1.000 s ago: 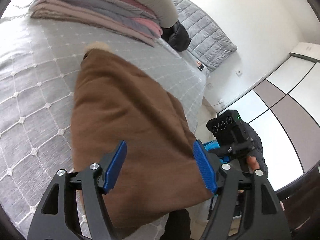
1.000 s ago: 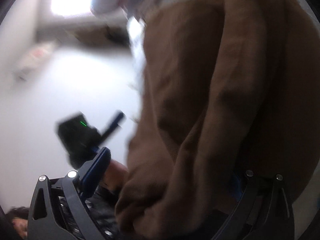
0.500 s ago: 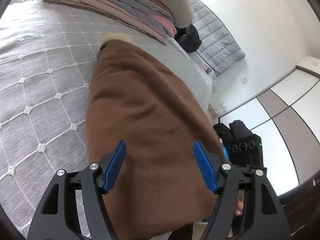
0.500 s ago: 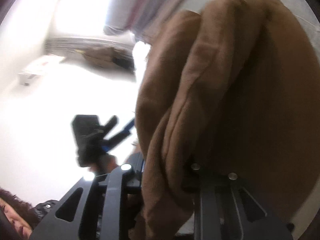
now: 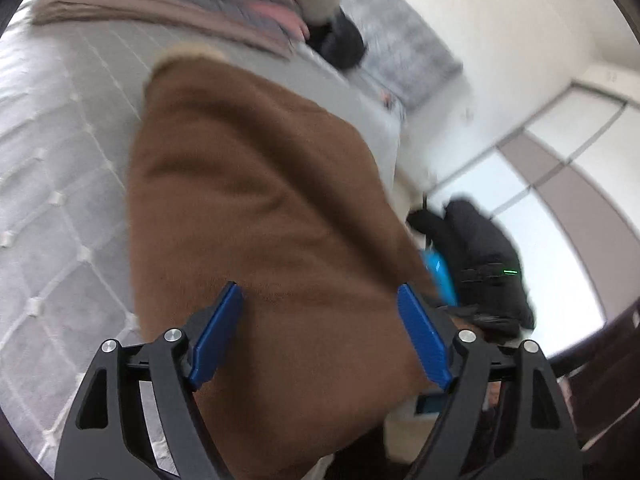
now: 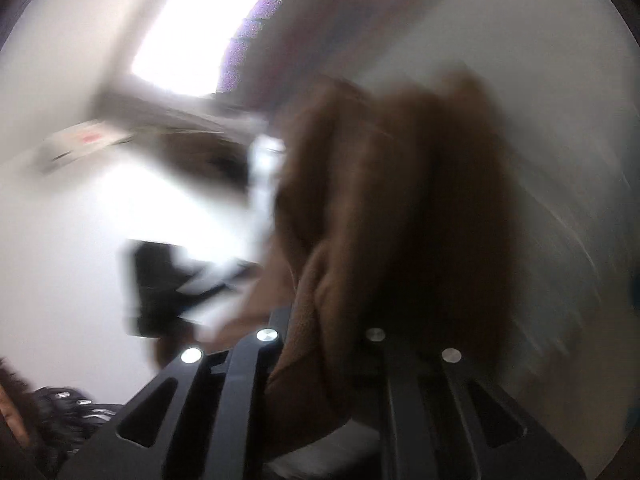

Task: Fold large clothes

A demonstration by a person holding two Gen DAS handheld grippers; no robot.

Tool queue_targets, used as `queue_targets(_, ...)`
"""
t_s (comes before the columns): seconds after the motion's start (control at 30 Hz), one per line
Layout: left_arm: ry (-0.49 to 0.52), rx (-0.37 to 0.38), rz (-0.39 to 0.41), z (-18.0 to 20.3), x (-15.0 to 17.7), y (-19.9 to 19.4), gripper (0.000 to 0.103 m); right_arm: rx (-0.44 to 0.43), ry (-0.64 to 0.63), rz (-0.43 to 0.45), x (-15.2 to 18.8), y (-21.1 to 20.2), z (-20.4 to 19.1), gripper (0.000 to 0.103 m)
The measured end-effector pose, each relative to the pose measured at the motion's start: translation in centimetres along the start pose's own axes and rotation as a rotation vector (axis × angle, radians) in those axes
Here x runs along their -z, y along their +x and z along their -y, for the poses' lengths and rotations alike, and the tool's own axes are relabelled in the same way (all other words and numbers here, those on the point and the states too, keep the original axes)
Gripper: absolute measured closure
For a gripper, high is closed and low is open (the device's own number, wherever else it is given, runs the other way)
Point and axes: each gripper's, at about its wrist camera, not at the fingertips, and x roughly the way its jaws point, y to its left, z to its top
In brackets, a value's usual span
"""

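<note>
The brown garment lies along the right part of the grey quilted bed, its pale fur-trimmed end at the far side and its near end hanging over the bed's near edge. It looks thick and fleecy, so I judge it soft, limp and fairly heavy for a piece of clothing: it will sag and bunch wherever it is not supported, and it should not slip much against the pads. A single layer would be hard to pick off so plush a surface; a hem, a corner or a pinched-up ridge of cloth is the better hold, with 2 grips set well apart so the fold comes over flat.

The left gripper stands wide and its jaws are opening. The 2 blue pads are on either side of the near part of the garment, above it, and do not press on it (no cloth is pinched between them).

The right gripper is narrow, its jaws closing on a thick bunch of the same garment. That view is heavily blurred, but the cloth plainly rises from between the black fingers in several folds, gripped at the right near edge.

A stack of folded blankets sits at the far end of the bed, well apart from the garment.
</note>
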Motion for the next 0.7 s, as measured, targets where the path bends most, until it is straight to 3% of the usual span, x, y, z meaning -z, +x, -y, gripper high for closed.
queue_targets(0.07,0.044,-0.008,-0.037,0.6,0.6,1.6,0.027,-0.1,0.051,0.011,0.5,-0.3,2.1,0.089)
queue_targets(0.13,0.08,-0.024,-0.029,1.2,0.7,1.7,0.019,-0.205,0.062,0.015,0.1,-1.1,2.3,0.08)
queue_targets(0.2,0.099,-0.042,-0.023,1.3,0.7,1.8,0.018,-0.236,0.09,0.006,-2.0,-1.6,2.3,0.058)
queue_targets(0.23,0.097,-0.045,-0.023,1.2,0.7,1.8,0.018,-0.263,0.106,0.05,-3.2,-2.6,2.5,0.045)
queue_targets(0.3,0.078,-0.036,-0.024,0.7,0.7,1.6,0.018,-0.251,0.115,0.107,-5.0,-4.5,2.9,0.043)
queue_targets(0.4,0.069,-0.009,-0.018,0.3,0.9,1.3,0.018,-0.276,0.163,0.149,-7.6,-6.2,4.0,0.028)
queue_targets(0.6,0.06,-0.007,-0.005,0.4,1.2,1.3,0.017,-0.228,0.118,-0.004,-11.9,-0.6,0.9,0.027)
queue_targets(0.7,0.053,0.002,-0.004,0.4,1.2,1.3,0.017,-0.188,0.103,-0.03,-13.9,1.5,0.7,0.029)
